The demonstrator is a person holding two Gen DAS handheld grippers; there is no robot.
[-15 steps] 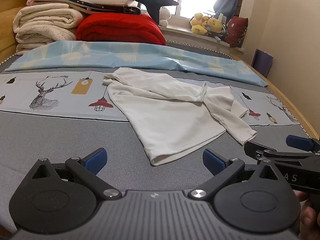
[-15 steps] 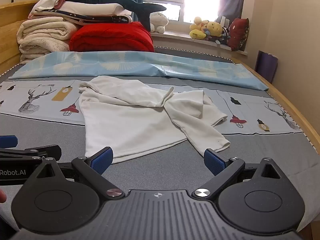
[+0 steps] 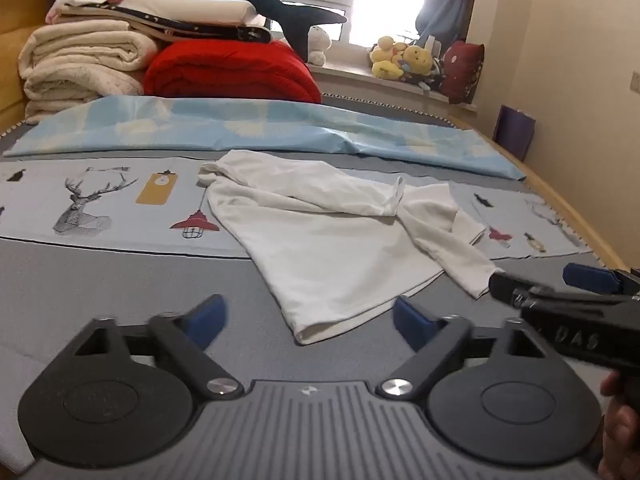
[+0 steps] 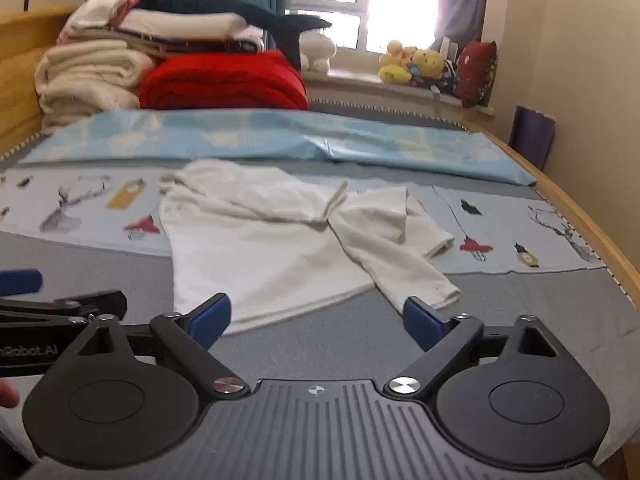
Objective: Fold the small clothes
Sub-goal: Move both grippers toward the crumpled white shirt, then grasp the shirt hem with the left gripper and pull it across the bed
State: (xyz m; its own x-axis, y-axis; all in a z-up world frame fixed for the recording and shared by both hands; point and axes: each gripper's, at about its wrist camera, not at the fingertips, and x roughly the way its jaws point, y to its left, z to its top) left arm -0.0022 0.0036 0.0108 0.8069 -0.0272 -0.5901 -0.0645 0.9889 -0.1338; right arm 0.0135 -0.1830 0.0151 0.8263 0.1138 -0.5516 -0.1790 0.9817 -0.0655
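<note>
Left gripper [image 3: 307, 322]: you are holding it low over the grey bedspread [image 3: 100, 280], its blue fingertips [image 3: 208, 316] spread wide with nothing between them, just short of the shirt's near hem.

Right gripper [image 4: 316, 320]: you are holding it beside the left one, jaws also spread wide and empty; its right blue pad is sitting just in front of the cuff of the near sleeve [image 4: 404, 272].

White long-sleeved shirt [image 3: 320, 248]: it is lying rumpled in the middle of the bed, partly on the grey cover and partly on the pale printed band [image 3: 100, 208] with deer and lantern drawings — one sleeve is lying folded across the chest, the other is trailing toward your right.

Behind the shirt: a light blue sheet [image 3: 260, 128] is stretching across the bed.

Far end: a folded red blanket [image 3: 232, 72] is sitting beside a stack of cream blankets [image 3: 80, 64], with a dark blue plush shark [image 3: 240, 0] resting on top.

Windowsill: yellow stuffed toys [image 3: 400, 58] are sitting under the bright window.

Other tool in view: each camera is catching the neighbouring gripper at its edge — the right one [image 3: 576, 280] in the left view, the left one [image 4: 20, 280] in the right view.
</note>
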